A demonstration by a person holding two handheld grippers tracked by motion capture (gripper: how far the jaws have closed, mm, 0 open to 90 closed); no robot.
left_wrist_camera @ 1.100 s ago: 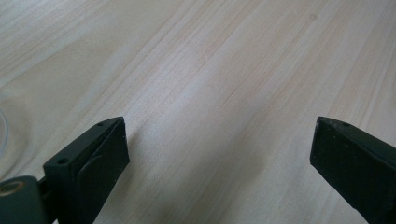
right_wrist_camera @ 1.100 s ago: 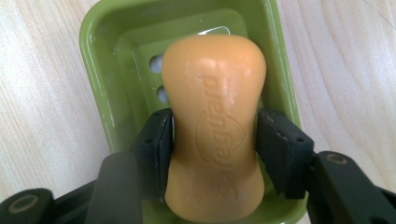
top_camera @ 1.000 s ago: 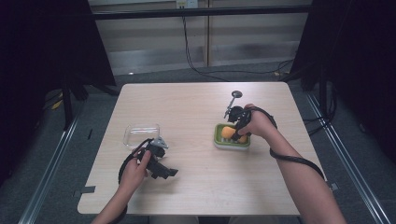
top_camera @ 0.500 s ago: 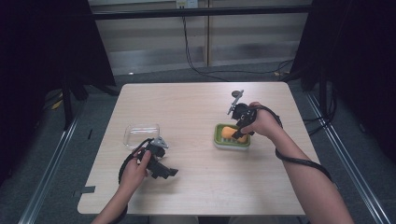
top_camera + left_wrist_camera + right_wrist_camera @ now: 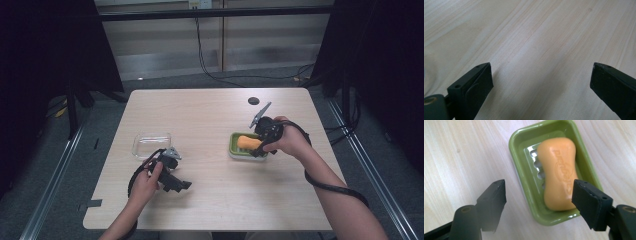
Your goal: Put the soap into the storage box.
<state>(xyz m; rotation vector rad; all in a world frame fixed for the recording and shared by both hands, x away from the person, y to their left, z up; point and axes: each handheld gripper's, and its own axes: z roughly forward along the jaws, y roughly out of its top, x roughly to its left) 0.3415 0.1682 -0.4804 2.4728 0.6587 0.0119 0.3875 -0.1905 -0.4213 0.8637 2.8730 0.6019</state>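
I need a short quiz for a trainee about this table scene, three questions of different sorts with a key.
1. True or false: the orange soap bar lies in the green dish.
2. Which gripper hovers at the dish? A. left gripper B. right gripper
3. Fill in: the clear container stands on the table near the person's ____ hand.

Key:
1. True; the bar rests on the dish's ridged insert.
2. B; its open jaws point at the dish with nothing between them.
3. Left; that gripper's jaws are open over bare wood.
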